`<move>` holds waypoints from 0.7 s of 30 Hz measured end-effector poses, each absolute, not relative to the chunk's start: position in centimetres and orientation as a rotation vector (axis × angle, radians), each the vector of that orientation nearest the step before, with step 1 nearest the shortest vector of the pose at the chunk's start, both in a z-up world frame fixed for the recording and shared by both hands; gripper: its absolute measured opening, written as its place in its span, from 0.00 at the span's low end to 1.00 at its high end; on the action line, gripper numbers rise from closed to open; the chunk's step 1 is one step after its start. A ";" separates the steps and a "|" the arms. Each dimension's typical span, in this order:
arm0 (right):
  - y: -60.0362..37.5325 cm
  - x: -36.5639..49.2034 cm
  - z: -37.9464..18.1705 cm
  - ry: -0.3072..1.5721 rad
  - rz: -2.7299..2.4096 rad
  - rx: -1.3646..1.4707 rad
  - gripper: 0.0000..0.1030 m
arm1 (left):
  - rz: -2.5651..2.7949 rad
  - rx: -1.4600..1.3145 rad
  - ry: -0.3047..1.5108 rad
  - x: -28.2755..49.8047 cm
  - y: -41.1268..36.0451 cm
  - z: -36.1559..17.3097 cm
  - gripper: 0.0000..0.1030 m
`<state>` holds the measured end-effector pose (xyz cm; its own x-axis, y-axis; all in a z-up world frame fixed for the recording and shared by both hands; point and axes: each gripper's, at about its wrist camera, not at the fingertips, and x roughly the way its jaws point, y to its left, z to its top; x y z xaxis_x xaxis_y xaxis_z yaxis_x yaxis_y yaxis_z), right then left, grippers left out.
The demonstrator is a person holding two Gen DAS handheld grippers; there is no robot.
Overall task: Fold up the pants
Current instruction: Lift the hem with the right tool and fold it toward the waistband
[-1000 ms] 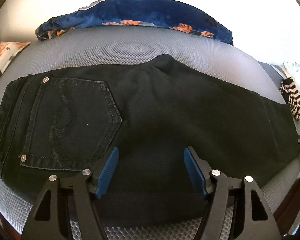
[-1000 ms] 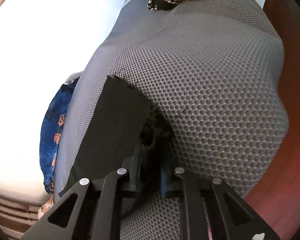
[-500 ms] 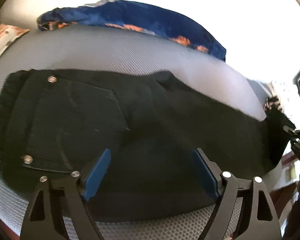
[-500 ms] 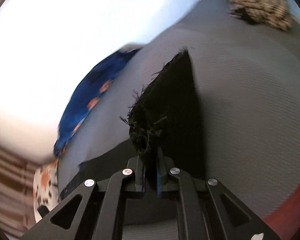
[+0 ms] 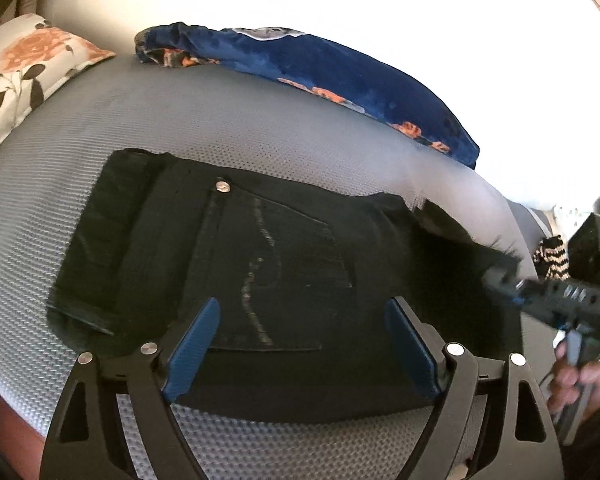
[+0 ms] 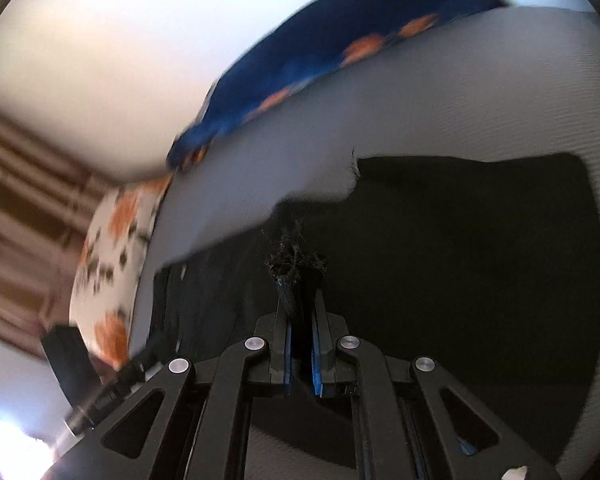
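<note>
Black pants [image 5: 268, 264] lie on a grey mesh mattress [image 5: 260, 120], waistband to the left, back pocket facing up. My left gripper [image 5: 304, 324] hovers open above the seat of the pants, nothing between its blue pads. My right gripper [image 6: 300, 304] is shut on the frayed leg hem [image 6: 296, 260] and carries it over the rest of the pants [image 6: 460, 260]. In the left wrist view the right gripper [image 5: 508, 284] comes in from the right, the lifted leg end [image 5: 460, 240] draped from it, a hand [image 5: 576, 380] behind.
A blue floral cloth [image 5: 340, 76] lies along the mattress's far edge. A white floral pillow [image 5: 24, 68] sits at the far left. A striped knit item [image 5: 552, 256] rests at the right end. Brown wooden frame shows at the lower left.
My right gripper has lifted the leg hem off the mattress and swung it left over the pants, rolling as it went. My left gripper has opened wider and pulled back.
</note>
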<state>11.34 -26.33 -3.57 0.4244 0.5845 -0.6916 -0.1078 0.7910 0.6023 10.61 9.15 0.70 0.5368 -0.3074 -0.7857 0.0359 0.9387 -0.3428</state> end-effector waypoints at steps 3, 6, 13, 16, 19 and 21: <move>-22.5 10.7 -4.8 1.110 0.489 0.396 0.09 | -0.230 -0.312 0.991 10.6 9.5 1.1 0.82; -20.4 9.7 -6.1 1.158 0.503 0.281 0.09 | -0.257 -0.322 0.990 10.9 9.5 1.5 0.82; -18.4 8.0 -7.5 1.209 0.527 0.161 0.25 | -0.345 -0.327 1.014 11.8 7.6 1.7 0.82; -18.8 7.4 -6.9 1.208 0.545 0.175 0.36 | -0.389 -0.366 1.061 12.1 6.9 1.3 0.82; -20.2 6.5 -5.8 1.193 0.547 0.204 0.44 | -0.412 -0.406 1.099 12.2 6.4 0.7 0.82; -21.9 6.2 -4.9 1.169 0.518 0.241 0.48 | -0.433 -0.438 1.130 12.3 6.0 0.1 0.82</move>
